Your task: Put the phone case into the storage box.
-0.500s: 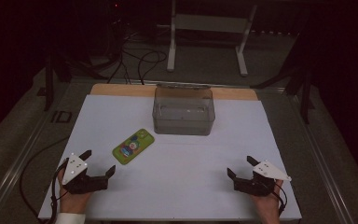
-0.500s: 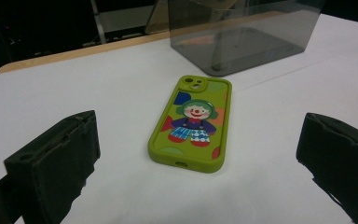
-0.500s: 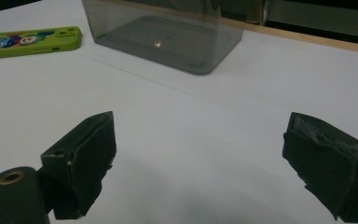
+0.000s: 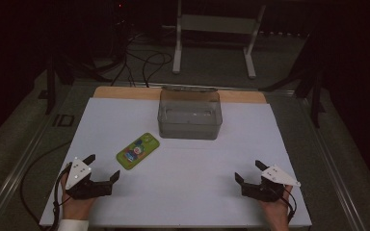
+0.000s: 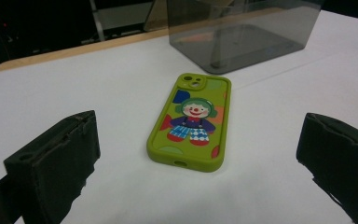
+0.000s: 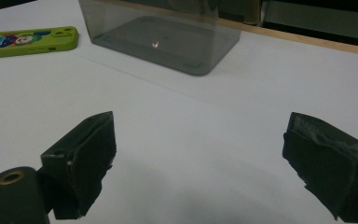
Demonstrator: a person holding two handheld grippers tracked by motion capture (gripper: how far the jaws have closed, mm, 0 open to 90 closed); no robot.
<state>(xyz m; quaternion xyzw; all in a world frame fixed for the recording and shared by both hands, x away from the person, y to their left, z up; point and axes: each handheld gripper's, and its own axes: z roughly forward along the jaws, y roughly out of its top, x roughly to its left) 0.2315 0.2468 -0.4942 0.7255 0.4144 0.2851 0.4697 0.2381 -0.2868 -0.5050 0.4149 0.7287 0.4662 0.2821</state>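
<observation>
A green phone (image 4: pixel 138 150) with a cartoon clown on its case lies flat on the white table sheet (image 4: pixel 188 192), left of centre. My left gripper (image 4: pixel 102 167) rests near the front left corner, open, pointing toward the phone (image 5: pixel 189 122), which lies a short way ahead of its empty jaws. A clear smoky plastic box (image 4: pixel 190 113) stands behind the middle of the sheet. My right gripper (image 4: pixel 250 171) sits near the front right corner, open and empty, facing the box (image 6: pixel 163 39), with the phone (image 6: pixel 28 41) off to its far left.
A wooden table edge (image 4: pixel 125 93) shows beyond the sheet. A white metal stand (image 4: pixel 214 29) and loose cables (image 4: pixel 142 60) lie on the dark floor behind. Bare sheet stretches between the two grippers.
</observation>
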